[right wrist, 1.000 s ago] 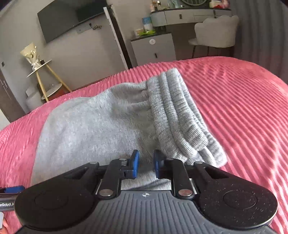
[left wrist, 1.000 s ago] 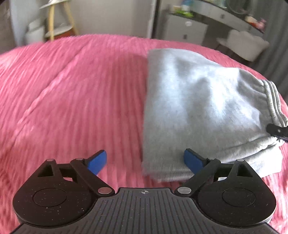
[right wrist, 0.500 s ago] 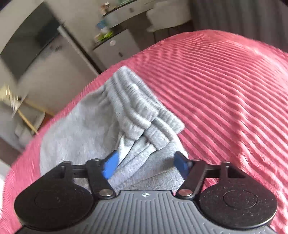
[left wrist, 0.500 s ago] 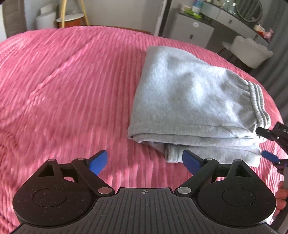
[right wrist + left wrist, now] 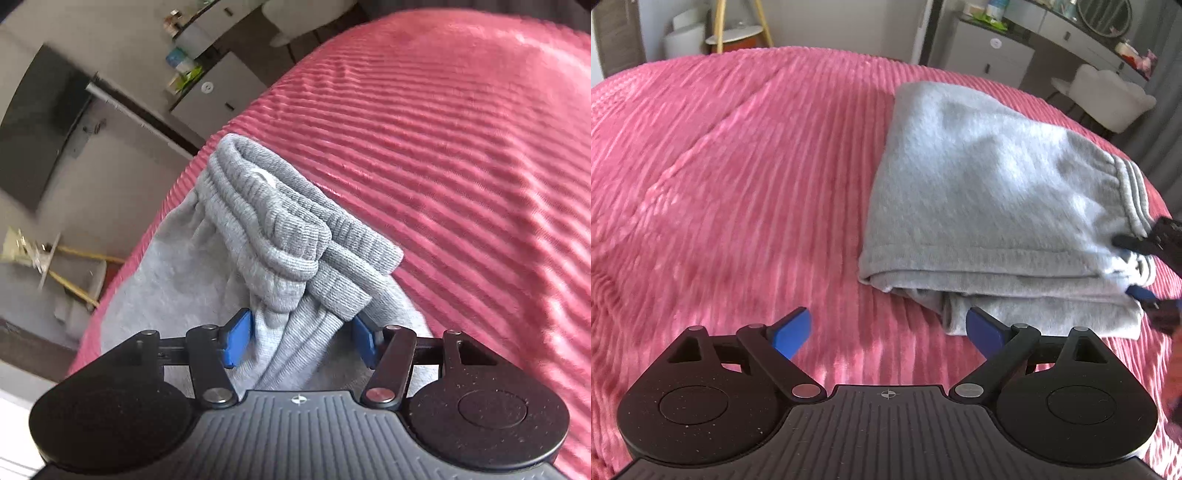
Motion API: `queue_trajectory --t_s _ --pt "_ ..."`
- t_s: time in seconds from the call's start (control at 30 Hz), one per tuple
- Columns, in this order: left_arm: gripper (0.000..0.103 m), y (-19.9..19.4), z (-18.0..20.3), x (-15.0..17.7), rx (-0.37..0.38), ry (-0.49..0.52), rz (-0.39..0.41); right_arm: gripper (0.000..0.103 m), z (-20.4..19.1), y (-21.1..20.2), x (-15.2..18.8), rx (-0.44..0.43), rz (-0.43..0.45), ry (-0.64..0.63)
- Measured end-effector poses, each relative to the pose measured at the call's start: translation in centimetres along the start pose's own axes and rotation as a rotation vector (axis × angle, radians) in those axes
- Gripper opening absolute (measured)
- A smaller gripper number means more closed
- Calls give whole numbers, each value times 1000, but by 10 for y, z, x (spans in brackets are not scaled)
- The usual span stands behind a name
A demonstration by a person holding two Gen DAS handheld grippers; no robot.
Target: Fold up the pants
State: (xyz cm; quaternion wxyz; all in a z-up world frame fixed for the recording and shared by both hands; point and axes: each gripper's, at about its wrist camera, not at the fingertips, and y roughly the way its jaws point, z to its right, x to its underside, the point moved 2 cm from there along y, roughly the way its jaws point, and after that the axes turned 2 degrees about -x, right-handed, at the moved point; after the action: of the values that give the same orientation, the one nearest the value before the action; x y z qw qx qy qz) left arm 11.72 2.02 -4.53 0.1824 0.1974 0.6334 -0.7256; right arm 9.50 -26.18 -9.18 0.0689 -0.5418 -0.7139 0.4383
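Two grippers, one pair of pants. Left gripper [image 5: 888,334] spread wide over bare pink ribbed bedspread [image 5: 720,166], holding nothing. Right gripper [image 5: 301,341] parted, blue pads either side of bunched fabric below waistband [image 5: 273,225]; grip not closed. Grey pants [image 5: 990,192] folded in stack on bedspread, ahead-right of left gripper. Beyond: white cabinet [image 5: 990,55], white chair [image 5: 1108,96], wall-mounted TV [image 5: 40,122]. No legible writing.

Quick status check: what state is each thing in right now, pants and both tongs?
Grey pants: folded into a layered stack on the pink bedspread.
Left tongs: open, empty, just short of the pants.
Right tongs: open, straddling the bunched waistband corner.
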Motion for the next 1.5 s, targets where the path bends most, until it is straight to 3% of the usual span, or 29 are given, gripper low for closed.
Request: queue_trajectory --t_s 0.03,0.07,0.1,0.17,0.33,0.43,0.5,0.6,0.83,0.9,0.97,1.0,1.07,1.17,1.2,1.27,1.37,1.5 --pt "95 1 1 1 6 9 -2 52 1 5 -1 -7 2 10" --pt "95 1 1 1 11 16 -4 34 0 9 -1 -10 5 7" --pt "95 2 2 2 13 23 -7 27 -1 13 -1 -33 2 -11" --pt "95 3 -1 2 14 28 -13 20 -11 8 5 -10 20 -106" --pt "95 2 -8 -3 5 8 -4 17 -8 -39 16 -158 125 -64" --pt "95 3 -11 -4 -2 13 1 17 16 -33 33 -84 105 -62" --pt "95 6 -14 -3 -9 10 -17 17 20 -26 42 -47 122 -152" --pt "95 8 -28 -7 -24 -31 -32 19 -3 -28 36 22 120 -261" --pt "95 3 -47 -15 -80 -86 -8 39 -22 -53 42 124 85 -263" --pt "95 5 -48 -14 -88 -87 -21 66 -18 -63 43 150 110 -237" --pt "95 8 -47 -12 -91 -84 -34 67 -20 -82 43 235 198 -257" --pt "95 9 -46 -12 -87 -80 -38 67 -23 -91 42 224 246 -266" --pt "95 9 -43 -12 -85 -73 -40 66 -31 -100 37 116 286 -282" --pt "95 8 -41 -12 -74 -62 -35 40 -46 -88 35 -14 237 -327" --pt "95 8 -41 -12 -68 -62 -35 30 -50 -79 36 -11 214 -360" --pt "95 8 -42 -12 -59 -64 -35 23 -49 -59 39 26 173 -416" --pt "95 13 -44 -13 -50 -66 -35 1 -39 -36 39 83 133 -487" --pt "95 22 -47 -11 -48 -60 -62 0 -44 -31 30 89 37 -591"
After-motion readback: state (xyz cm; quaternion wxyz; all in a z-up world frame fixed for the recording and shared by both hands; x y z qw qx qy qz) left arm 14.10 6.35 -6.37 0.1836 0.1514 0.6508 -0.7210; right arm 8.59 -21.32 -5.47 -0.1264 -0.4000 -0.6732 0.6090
